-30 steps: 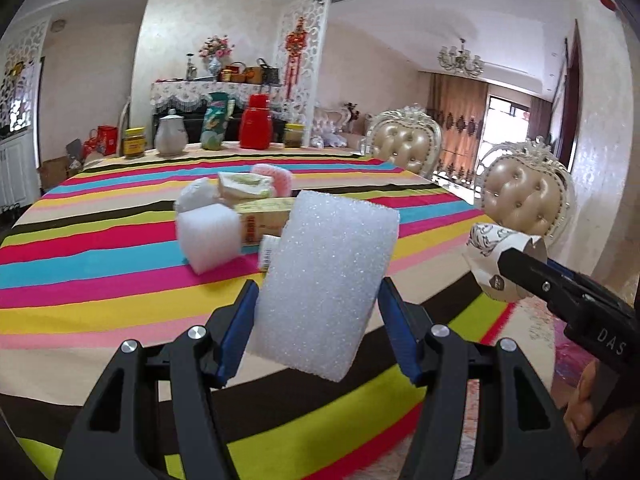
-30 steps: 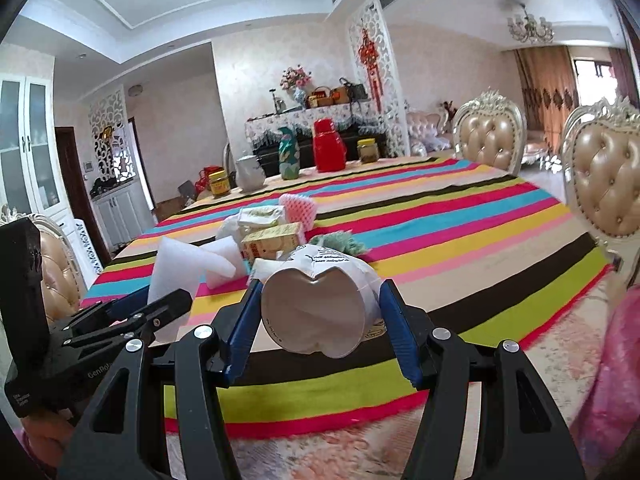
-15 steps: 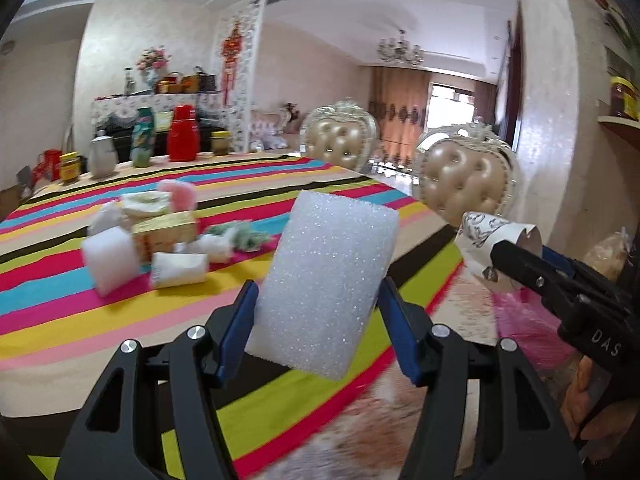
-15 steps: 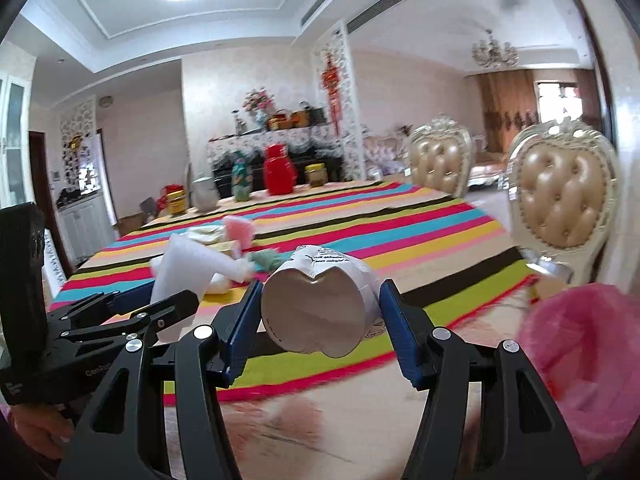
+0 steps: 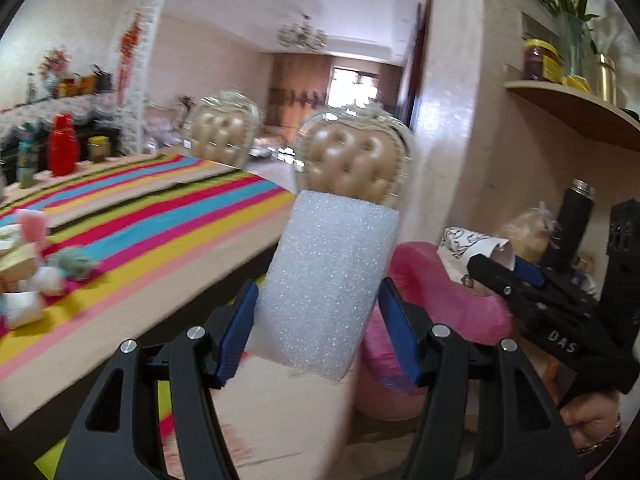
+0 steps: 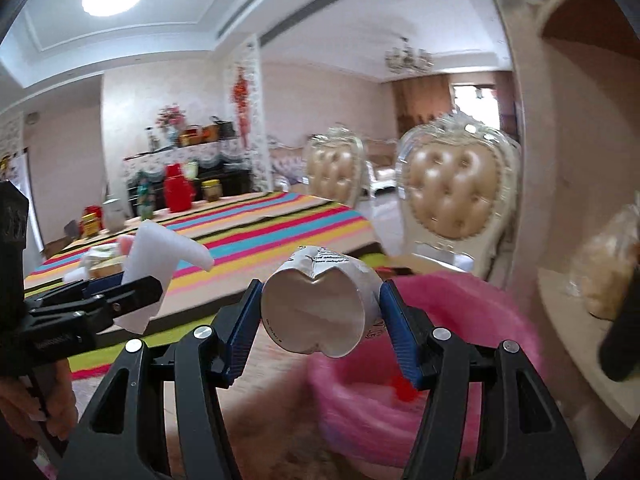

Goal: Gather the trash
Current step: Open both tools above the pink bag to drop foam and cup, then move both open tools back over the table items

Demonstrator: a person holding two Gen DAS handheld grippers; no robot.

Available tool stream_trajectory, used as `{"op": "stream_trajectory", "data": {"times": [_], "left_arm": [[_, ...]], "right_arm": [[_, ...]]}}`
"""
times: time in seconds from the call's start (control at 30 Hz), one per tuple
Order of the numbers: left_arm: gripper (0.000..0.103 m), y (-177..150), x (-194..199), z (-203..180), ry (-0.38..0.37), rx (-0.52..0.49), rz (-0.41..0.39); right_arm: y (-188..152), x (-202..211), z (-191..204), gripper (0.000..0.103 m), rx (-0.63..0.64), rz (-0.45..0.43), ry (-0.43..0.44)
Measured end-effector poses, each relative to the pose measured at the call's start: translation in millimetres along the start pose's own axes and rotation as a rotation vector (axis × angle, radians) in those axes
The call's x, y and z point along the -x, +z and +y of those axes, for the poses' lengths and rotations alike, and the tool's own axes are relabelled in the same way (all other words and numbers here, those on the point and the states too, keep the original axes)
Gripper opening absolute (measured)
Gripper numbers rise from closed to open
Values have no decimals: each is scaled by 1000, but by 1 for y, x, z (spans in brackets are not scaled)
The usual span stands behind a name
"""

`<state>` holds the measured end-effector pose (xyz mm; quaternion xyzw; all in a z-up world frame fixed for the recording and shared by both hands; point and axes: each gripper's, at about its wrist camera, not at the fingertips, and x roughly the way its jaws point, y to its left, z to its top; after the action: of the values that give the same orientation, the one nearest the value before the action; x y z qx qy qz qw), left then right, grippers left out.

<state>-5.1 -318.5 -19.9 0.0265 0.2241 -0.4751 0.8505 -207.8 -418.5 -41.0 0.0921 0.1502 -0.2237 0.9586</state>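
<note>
Foam block (image 5: 328, 280), light and squashy (grip its flat sides), sits clamped in the left gripper (image 5: 320, 336), the right gripper (image 6: 320, 320) pinching a crushed paper cup (image 6: 320, 304), pink bin (image 6: 460, 320) at four o'clock.

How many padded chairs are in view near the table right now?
2. One chair stands nearest, behind the foam block; the other chair is farther along the striped table. Others may be hidden out of frame.

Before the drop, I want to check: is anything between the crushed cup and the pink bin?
Nothing visible is. The cup, held in the right gripper, hangs at the near rim of the bin, with its pink liner open behind and below.
</note>
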Motion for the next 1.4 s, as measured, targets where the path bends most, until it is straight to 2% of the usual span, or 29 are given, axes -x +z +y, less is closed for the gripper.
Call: {"op": "stream_trajectory", "data": {"times": [0.27, 0.53, 0.6, 0.67, 0.7, 0.73, 0.83, 1.0, 1.1, 1.2, 1.4], "left_arm": [[60, 2, -69, -44, -144, -20, 91], [62, 9, -134, -76, -246, -13, 177], [64, 7, -149, -82, -276, -15, 220], [75, 4, -156, -82, -253, -5, 236], [85, 3, -155, -78, -231, 12, 225], [88, 1, -153, -74, -212, 26, 211], [88, 0, -140, -55, -155, 35, 189], [98, -2, -98, -12, 13, 38, 125], [98, -6, -66, 13, 113, 41, 91], [98, -11, -42, 36, 211, 27, 97], [98, -16, 9, 93, 367, 61, 90]], "right_arm": [[-16, -8, -67, 58, -119, 39, -52], [-18, -17, -107, 58, -194, 37, -73], [-18, -19, -113, 58, -202, 38, -78], [-17, -21, -116, 58, -219, 40, -73], [-17, -22, -117, 58, -231, 38, -67], [-16, -24, -118, 60, -237, 37, -64], [-14, -31, -119, 73, -248, 38, -79], [-12, -33, -107, 74, -253, 44, -72], [-9, -34, -86, 74, -225, 56, -58], [-4, -40, -54, 75, -177, 70, -26], [-2, -65, 35, 76, -68, 115, 109]]}}
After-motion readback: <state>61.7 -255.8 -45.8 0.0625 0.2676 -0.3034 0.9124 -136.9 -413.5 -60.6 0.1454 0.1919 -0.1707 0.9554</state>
